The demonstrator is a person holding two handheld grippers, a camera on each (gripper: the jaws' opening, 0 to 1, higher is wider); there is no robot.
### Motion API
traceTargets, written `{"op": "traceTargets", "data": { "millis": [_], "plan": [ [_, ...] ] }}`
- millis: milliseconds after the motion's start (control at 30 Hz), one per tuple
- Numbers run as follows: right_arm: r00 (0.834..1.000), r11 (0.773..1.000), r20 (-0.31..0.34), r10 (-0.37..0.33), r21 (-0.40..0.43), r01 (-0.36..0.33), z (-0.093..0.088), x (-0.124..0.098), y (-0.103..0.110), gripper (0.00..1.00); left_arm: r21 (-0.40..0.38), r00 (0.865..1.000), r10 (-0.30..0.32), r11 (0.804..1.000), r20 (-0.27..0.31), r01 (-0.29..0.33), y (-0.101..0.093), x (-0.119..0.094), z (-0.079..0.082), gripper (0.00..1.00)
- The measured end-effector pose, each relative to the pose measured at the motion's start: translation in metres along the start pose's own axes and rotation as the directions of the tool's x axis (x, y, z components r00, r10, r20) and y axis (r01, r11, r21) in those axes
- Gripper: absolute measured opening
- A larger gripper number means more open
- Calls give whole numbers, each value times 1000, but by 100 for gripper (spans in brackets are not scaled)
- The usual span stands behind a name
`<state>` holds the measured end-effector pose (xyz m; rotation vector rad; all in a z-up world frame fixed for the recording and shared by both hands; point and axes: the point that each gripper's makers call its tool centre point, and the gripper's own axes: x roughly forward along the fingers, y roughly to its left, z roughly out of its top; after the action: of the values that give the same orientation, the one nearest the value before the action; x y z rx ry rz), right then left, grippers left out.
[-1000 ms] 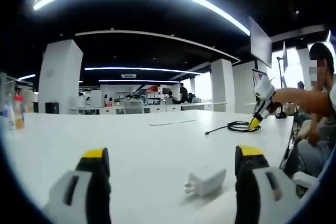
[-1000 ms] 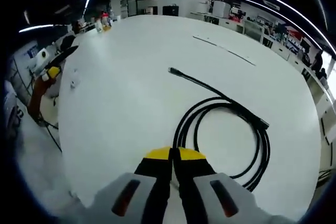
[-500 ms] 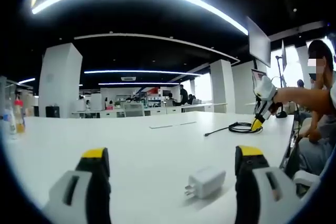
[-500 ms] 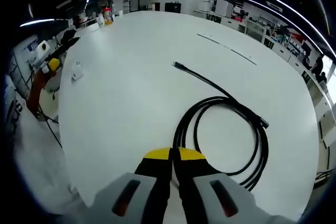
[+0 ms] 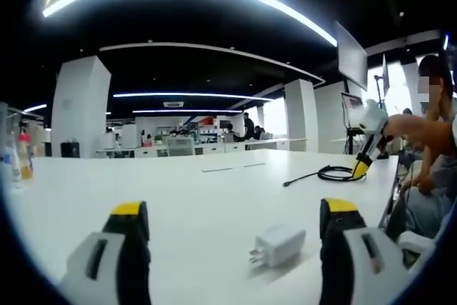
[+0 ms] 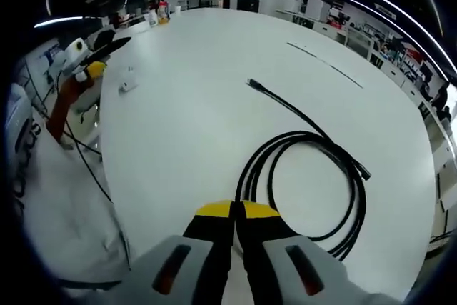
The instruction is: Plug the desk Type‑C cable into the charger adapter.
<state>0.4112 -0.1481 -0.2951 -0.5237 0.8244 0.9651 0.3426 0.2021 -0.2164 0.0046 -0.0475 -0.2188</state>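
Note:
A white charger adapter (image 5: 277,243) lies on the white table (image 5: 200,205) between my left gripper's (image 5: 233,207) open jaws, nearer the right jaw, touching neither. Farther right, the black Type‑C cable (image 5: 335,173) lies coiled with its plug end (image 5: 285,184) stretched out to the left. My right gripper (image 5: 360,169) pinches the coil's near edge, held by a person's arm. In the right gripper view, my right gripper (image 6: 235,210) is shut on the cable (image 6: 314,183) where its loops run under the tips. The plug end (image 6: 251,83) points away. The adapter (image 6: 128,85) and the left gripper (image 6: 89,73) sit far left.
Bottles (image 5: 21,158) stand at the table's far left. Thin seam lines (image 6: 325,66) cross the tabletop beyond the cable. The table edge (image 6: 107,183) curves close to the right gripper's left, with floor and a trailing wire beyond. Office desks and pillars fill the background.
My right gripper has shifted a little toward the table's edge, dragging the coil with it. The left gripper and the adapter have stayed put.

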Motion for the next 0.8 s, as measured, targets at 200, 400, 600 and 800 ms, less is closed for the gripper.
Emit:
{"op": "traceTargets", "data": {
  "millis": [200, 400, 600, 800],
  "plan": [
    [1000, 1000, -1, 30, -5, -30, -7, -3, 22, 2, 2, 1000, 2, 1000, 7, -2, 1, -1, 1, 100],
    [998, 998, -2, 59, -10, -59, -15, -6, 46, 2, 7, 1000, -3, 1000, 13, 3, 0, -1, 3, 100],
    [997, 997, -7, 81, -17, -81, -24, -13, 66, 2, 8, 1000, -6, 1000, 10, 6, -2, -1, 3, 100],
    [995, 995, -12, 95, -26, -96, -30, -18, 82, 2, 7, 1000, -12, 1000, 1, 12, -4, -1, 2, 100]
  ]
}}
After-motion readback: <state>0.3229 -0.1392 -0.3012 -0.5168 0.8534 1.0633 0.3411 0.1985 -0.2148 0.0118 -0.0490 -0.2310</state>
